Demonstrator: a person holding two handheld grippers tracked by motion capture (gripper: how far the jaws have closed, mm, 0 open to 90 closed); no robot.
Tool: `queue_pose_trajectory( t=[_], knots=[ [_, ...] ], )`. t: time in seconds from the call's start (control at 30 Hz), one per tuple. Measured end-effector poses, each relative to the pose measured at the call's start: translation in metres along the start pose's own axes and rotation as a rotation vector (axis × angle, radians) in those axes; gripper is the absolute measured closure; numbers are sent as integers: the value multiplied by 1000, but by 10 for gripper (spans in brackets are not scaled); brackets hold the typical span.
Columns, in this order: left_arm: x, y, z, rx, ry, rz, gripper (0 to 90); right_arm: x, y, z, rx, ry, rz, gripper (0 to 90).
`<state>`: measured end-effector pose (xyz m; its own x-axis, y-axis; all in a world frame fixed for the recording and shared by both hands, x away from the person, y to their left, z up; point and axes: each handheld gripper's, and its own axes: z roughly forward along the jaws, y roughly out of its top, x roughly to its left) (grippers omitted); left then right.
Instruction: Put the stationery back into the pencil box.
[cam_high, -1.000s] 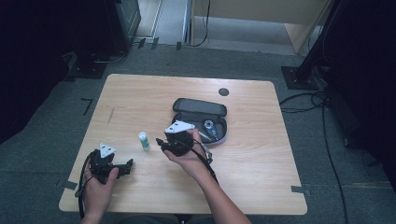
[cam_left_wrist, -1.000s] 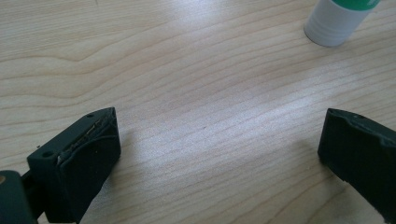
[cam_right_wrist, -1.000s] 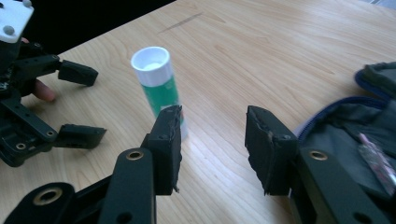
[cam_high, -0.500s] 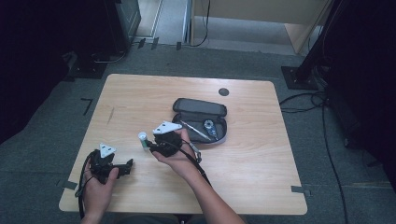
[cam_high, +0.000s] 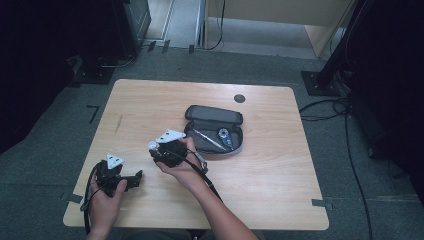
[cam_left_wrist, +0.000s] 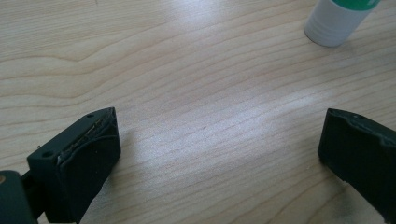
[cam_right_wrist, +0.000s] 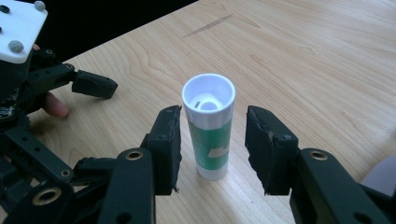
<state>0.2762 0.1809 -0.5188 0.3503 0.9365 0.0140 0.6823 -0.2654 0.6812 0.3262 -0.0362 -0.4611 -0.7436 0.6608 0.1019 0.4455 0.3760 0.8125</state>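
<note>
High view: right gripper (cam_high: 156, 151) at glue stick (cam_high: 151, 145), mid-desk (cam_high: 280, 200); open pencil case (cam_high: 215, 134) just beside.
Left gripper view: jaws wide apart over bare wood, stick ahead.
Right gripper view: jaws apart, flanking the upright stick untouched; left gripper (cam_right_wrist: 100, 88) beyond.

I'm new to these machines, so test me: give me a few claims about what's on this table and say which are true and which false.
1. The glue stick stands upright between the right claw's jaws. True.
2. The right claw already squeezes the glue stick. False: a gap shows on both sides, so the jaws are open around it.
3. The pencil case on the table is zipped shut. False: it lies open with items inside.
4. The left claw is open with bare wood between its jaws. True.
5. The glue stick wears its cap. False: its top is an open white ring.
</note>
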Motion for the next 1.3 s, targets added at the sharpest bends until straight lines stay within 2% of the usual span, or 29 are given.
queue_pose_trajectory(
  t=[0.13,0.27,0.33,0.43,0.53,0.67,0.87,1.3],
  knots=[
    [0,0,0,0,0,0,0,3,1,5,0,-8,-2,564],
    [0,0,0,1,-1,0,0,5,2,10,-10,-38,-11,560],
    [0,0,0,1,-1,0,0,6,2,13,-9,-42,-18,653],
    [0,0,0,-1,-1,0,0,8,1,13,-10,-55,-51,663],
    [0,1,1,0,-4,2,0,7,1,9,-23,-56,-39,664],
    [0,1,1,1,-5,3,0,3,5,-3,-45,-68,-7,664],
    [0,1,1,0,-5,2,0,-1,7,-19,-53,-77,-6,664],
    [-1,1,1,1,-6,5,0,-24,6,-57,-81,-126,22,663]
  ],
)
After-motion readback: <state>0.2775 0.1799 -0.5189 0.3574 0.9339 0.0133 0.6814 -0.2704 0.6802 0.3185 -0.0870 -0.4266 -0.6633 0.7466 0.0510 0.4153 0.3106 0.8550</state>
